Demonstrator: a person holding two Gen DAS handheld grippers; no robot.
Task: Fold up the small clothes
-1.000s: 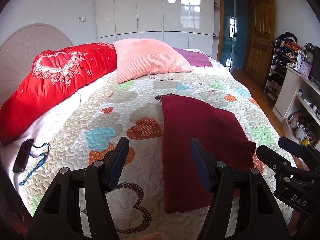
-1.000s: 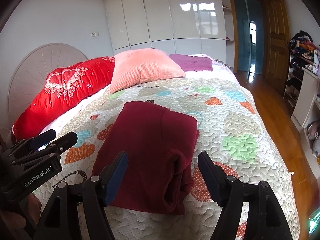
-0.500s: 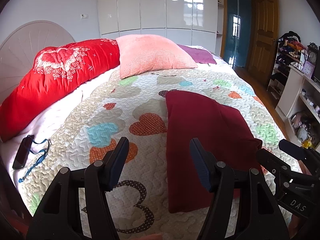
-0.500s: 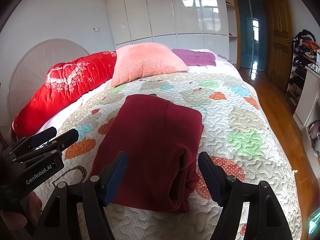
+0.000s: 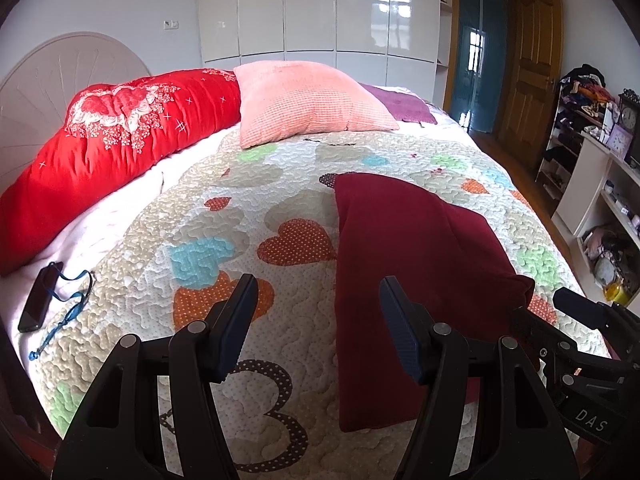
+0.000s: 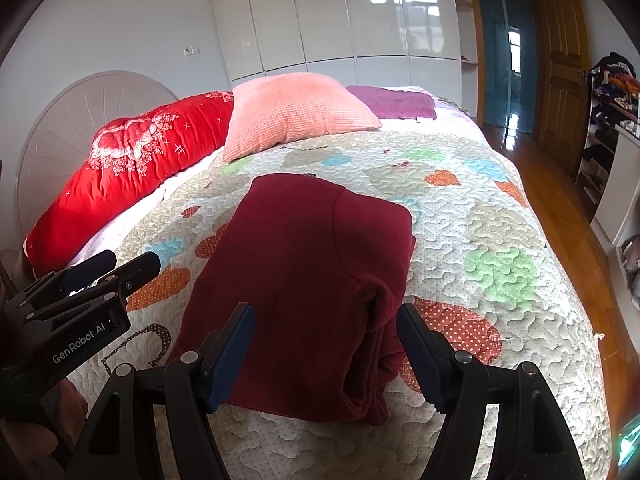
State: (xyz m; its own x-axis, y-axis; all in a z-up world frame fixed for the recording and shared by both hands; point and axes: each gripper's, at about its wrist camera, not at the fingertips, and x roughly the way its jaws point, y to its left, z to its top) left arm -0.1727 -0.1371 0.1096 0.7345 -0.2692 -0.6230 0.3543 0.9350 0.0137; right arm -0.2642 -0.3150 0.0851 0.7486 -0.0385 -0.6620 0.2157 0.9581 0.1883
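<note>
Folded maroon garment (image 6: pixel 304 280) lying flat on the heart-print quilt (image 6: pixel 500 240), both grippers hovering empty at its near end.

The garment is a thick folded stack near the foot of the bed, layered edges showing at its near right corner. The right gripper (image 6: pixel 326 332) is spread wide above that corner, nothing between its pads; the left gripper (image 5: pixel 316 300) is likewise released, over the quilt at the garment's left edge. Beyond lie a pink pillow (image 6: pixel 296 114), a red bolster (image 6: pixel 132 164) and a purple cloth (image 6: pixel 394 102). Only the left wrist view shows a dark phone with a blue strap (image 5: pixel 40 302) on the sheet and the cluttered shelves (image 5: pixel 596 184).
</note>
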